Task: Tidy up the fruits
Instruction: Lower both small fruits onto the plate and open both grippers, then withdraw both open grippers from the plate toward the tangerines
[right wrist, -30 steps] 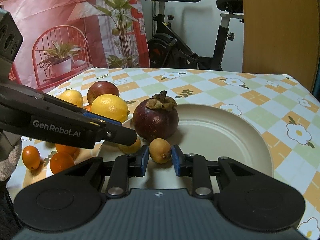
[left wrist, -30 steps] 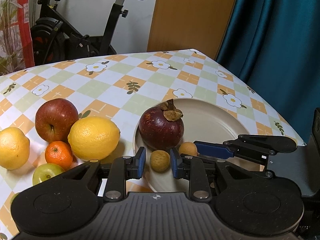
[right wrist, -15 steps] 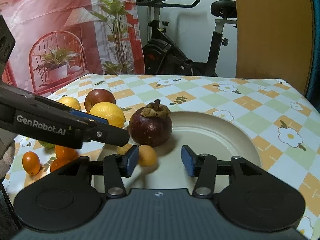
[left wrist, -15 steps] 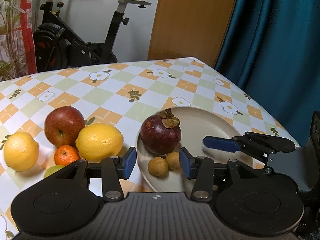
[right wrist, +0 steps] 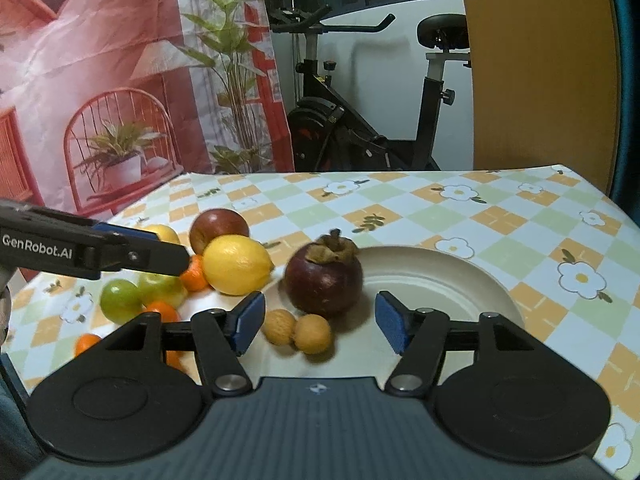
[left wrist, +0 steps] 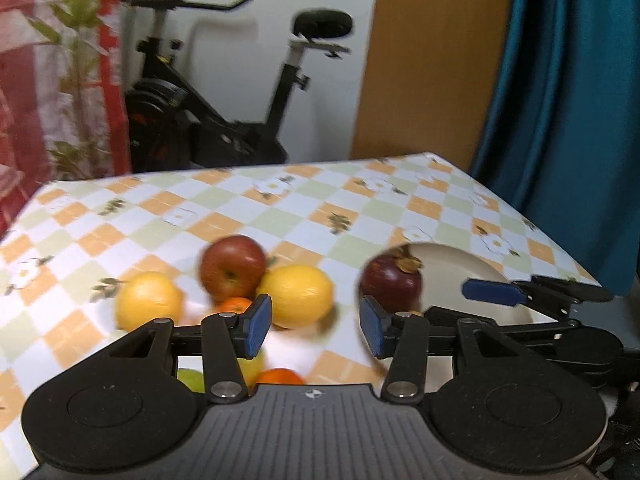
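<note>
Right wrist view: my right tongs [right wrist: 320,322] are opening, 2 longans [right wrist: 298,330] loose between them on the plate [right wrist: 460,280] beside the mangosteen [right wrist: 323,276]; my left tongs [left wrist: 315,330] gape empty.

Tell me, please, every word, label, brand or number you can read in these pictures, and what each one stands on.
"GenRobot.AI": white lettering on the black side of the left gripper, seen in the right wrist view.
No other text is readable: the tablecloth bears only flowers and leaves, and the exercise bike shows no legible label. The left wrist view is blurred and shows no text.
</note>
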`<act>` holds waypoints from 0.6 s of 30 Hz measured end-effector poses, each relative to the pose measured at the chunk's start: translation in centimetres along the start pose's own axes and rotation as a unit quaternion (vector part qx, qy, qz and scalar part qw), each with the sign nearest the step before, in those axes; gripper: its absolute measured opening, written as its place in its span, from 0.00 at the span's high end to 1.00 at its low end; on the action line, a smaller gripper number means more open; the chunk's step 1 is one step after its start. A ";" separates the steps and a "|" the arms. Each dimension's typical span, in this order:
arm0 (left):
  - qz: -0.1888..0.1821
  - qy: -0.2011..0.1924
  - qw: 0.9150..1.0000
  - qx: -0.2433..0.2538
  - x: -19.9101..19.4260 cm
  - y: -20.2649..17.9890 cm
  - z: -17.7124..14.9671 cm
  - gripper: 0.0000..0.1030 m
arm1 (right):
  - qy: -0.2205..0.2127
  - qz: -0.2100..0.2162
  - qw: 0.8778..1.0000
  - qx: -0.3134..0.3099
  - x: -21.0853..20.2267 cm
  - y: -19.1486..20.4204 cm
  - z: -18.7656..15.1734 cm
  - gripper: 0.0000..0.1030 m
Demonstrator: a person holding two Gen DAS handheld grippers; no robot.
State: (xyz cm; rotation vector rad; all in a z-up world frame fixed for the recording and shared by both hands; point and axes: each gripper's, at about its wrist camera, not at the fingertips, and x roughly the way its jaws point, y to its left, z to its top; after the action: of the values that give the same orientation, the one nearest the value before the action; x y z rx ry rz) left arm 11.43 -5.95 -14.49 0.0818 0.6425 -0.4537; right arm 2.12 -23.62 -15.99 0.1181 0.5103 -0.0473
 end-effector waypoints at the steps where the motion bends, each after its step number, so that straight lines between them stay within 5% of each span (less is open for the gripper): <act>1: 0.006 -0.007 1.000 -0.004 -0.5 0.3 0.0 0.50 | -0.002 0.001 1.000 0.003 0.0 0.2 0.1 0.37; 18: 0.053 -0.032 0.997 -0.045 -5.0 4.5 -2.2 0.50 | -0.007 0.022 1.000 -0.009 -0.7 4.3 0.4 0.29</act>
State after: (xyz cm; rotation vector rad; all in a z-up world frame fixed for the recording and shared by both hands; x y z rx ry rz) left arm 8.61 0.45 -13.53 0.0158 0.5921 -0.3235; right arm 2.00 -19.44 -14.89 0.1122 0.4935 -0.0002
